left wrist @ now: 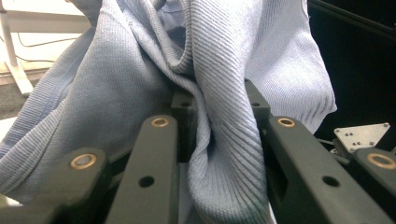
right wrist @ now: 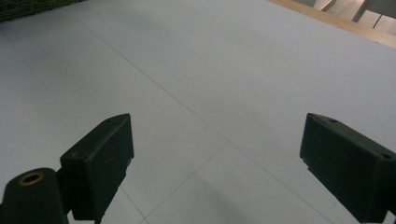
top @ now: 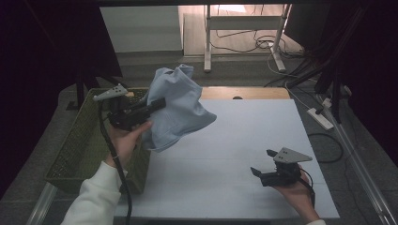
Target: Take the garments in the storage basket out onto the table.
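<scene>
my left gripper [top: 157, 104] is clenched on a pale blue ribbed garment [top: 177, 108], and i hold it up off the white table [top: 244, 140], above the table's left edge and just over the near corner of the green woven basket [top: 77, 145] that stands beside it. in the left gripper view a thick fold of the garment [left wrist: 219, 140] is pinched between my two black jaws, the ribbed knit bunched into a ridge that runs down through the gap, with more of the fabric draped over and behind the jaws on both sides. from above, the garment hangs in a loose crumpled bundle, its top bunched above the gripper and one lower corner pointing out over the table to the right. my left hand [top: 126, 140] grips the tool from below, white sleeve [top: 96, 199] at the wrist, and the black cable [top: 117, 168] trails down along the forearm. my right gripper [top: 264, 162] rests low near the table's front right corner, well apart from the garment, with its jaws spread wide and nothing between them; the right gripper view shows them over bare table [right wrist: 210, 93], with the basket's edge [right wrist: 28, 9] at the far corner.
</scene>
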`<state>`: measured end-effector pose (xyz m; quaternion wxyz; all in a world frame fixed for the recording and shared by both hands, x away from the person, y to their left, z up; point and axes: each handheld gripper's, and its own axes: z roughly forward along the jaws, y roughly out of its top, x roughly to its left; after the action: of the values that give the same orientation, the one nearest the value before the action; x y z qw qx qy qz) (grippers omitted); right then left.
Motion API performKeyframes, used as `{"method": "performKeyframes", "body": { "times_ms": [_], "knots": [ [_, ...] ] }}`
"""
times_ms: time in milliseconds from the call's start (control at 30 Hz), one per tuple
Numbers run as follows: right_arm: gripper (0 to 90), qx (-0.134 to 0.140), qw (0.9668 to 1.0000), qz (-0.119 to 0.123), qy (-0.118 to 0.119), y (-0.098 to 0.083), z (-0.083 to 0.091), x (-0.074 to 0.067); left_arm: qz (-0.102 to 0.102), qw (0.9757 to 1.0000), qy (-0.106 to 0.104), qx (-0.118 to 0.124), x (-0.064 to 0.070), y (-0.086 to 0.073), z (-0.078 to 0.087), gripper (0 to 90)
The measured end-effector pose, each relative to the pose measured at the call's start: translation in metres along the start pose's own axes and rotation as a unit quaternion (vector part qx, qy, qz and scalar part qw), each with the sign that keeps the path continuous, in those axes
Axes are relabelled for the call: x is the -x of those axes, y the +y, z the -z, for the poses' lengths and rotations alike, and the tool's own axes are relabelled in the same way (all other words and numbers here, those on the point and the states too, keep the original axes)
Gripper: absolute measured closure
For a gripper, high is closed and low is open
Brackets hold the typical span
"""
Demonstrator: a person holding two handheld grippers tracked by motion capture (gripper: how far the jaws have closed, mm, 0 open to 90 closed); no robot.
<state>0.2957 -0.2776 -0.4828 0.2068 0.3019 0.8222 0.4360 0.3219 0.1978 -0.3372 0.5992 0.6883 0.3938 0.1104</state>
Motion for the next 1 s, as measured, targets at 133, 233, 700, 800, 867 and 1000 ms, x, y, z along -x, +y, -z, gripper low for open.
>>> {"method": "performKeyframes", "body": {
  "times_ms": [133, 233, 700, 800, 867, 1000],
  "knots": [
    [10.1, 0.0, 1.0, 0.0, 0.0, 0.0, 0.0, 0.0, -0.002, 1.0, -0.004, -0.003, 0.002, -0.001, -0.003, 73.6],
    [10.1, 0.0, 1.0, -0.001, 0.001, 0.0, 0.0, 0.0, -0.002, 1.0, -0.007, -0.003, 0.003, -0.002, -0.005, 73.6],
    [10.2, -0.003, 1.0, 0.001, 0.001, 0.0, -0.001, 0.0, 0.001, 0.9998, -0.021, -0.007, 0.008, -0.004, -0.013, 73.6],
    [10.2, 0.0, 1.0, -0.001, -0.001, 0.0, 0.0, 0.0, 0.0, 0.9997, -0.023, -0.009, 0.01, -0.004, -0.015, 73.6],
    [10.1, 0.0, 1.0, -0.001, -0.001, 0.0, 0.0, 0.0, 0.0, 0.9996, -0.025, -0.01, 0.011, -0.005, -0.017, 73.6],
    [10.1, -0.001, 1.0, 0.0, -0.001, 0.0, 0.0, 0.0, 0.0, 0.9994, -0.031, -0.014, 0.013, -0.007, -0.022, 73.6]
  ]
}}
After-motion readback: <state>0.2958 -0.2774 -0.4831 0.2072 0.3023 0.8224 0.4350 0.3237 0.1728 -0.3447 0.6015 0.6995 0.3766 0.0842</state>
